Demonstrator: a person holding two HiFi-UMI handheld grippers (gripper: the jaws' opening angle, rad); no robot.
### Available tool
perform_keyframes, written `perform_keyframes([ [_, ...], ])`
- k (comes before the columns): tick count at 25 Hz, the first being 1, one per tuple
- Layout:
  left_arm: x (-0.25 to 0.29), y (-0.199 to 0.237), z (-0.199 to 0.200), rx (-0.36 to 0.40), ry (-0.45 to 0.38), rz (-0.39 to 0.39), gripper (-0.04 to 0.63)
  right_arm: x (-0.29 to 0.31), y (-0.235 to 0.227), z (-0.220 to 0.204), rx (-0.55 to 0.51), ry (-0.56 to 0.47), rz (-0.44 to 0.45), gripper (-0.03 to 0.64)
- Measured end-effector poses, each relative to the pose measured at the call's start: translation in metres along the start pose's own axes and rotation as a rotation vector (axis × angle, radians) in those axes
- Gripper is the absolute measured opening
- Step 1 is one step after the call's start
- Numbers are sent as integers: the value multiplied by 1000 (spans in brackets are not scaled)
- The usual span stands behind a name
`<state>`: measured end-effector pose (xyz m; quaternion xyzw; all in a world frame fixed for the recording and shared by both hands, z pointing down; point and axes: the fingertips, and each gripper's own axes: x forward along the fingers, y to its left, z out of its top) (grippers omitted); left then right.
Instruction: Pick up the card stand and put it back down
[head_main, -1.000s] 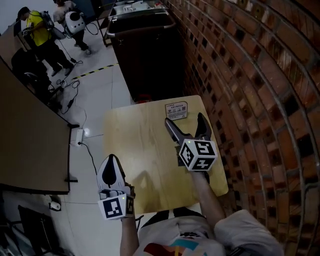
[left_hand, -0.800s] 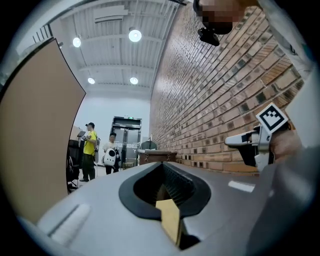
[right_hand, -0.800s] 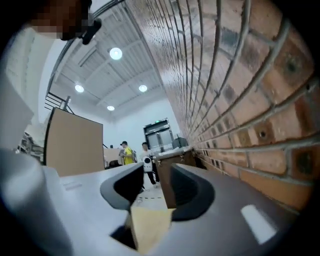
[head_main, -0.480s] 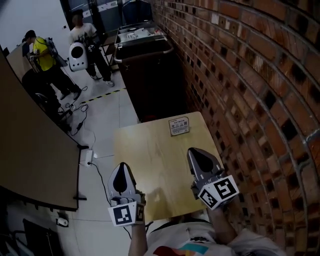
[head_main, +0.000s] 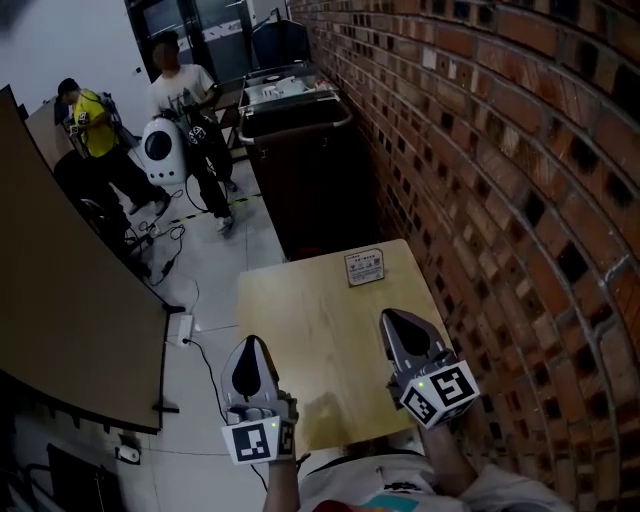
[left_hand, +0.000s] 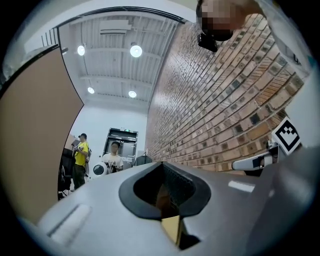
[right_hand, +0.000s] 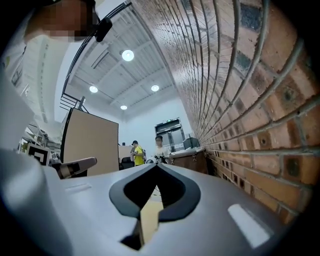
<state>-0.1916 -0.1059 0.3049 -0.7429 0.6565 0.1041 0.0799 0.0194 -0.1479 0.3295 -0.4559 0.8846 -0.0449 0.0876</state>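
Card stand (head_main: 365, 268) sits on the far end of the wooden table (head_main: 310, 330), ahead of the right gripper (head_main: 392, 320) and slightly to its left, well apart from the tips. From the left gripper (head_main: 250, 348) it lies ahead and off to the right, further away again. Neither gripper touches it.

Both grippers point away from the person over the table's near end, the right one by the wall-side edge, the left one at the opposite edge. In the right gripper view the right gripper (right_hand: 156, 170) has its jaws pressed together with nothing between them. The left gripper view shows the same of the left gripper (left_hand: 162, 170): jaws together, nothing in them.

A brick wall (head_main: 480, 150) runs just to the right of the right gripper. Ahead of both, beyond the stand, is a dark cabinet (head_main: 310, 150) against that wall. To the left of the left gripper stands a brown partition board (head_main: 70, 300), with a power strip (head_main: 182, 327) on the floor between it and the table. Far ahead on the left are a person in a yellow shirt (head_main: 85, 125) and a person in a white shirt (head_main: 190, 95).
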Motion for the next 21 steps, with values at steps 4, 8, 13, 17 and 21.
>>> perform_keyframes([
  [4, -1, 0, -1, 0, 5, -1, 5, 0, 3, 2, 8, -6, 7, 5],
  [8, 1, -2, -2, 6, 3, -8, 5, -1, 0, 3, 10, -14, 1, 5],
  [13, 0, -3, -2, 3, 11, -12, 5, -3, 0, 7, 10, -17, -6, 5],
  [17, 3, -3, 0, 2, 5, -11, 5, -1, -1, 11, 9, -27, -3, 5],
  [21, 7, -3, 1, 1, 0, -12, 5, 2, -3, 13, 3, -31, -4, 5],
])
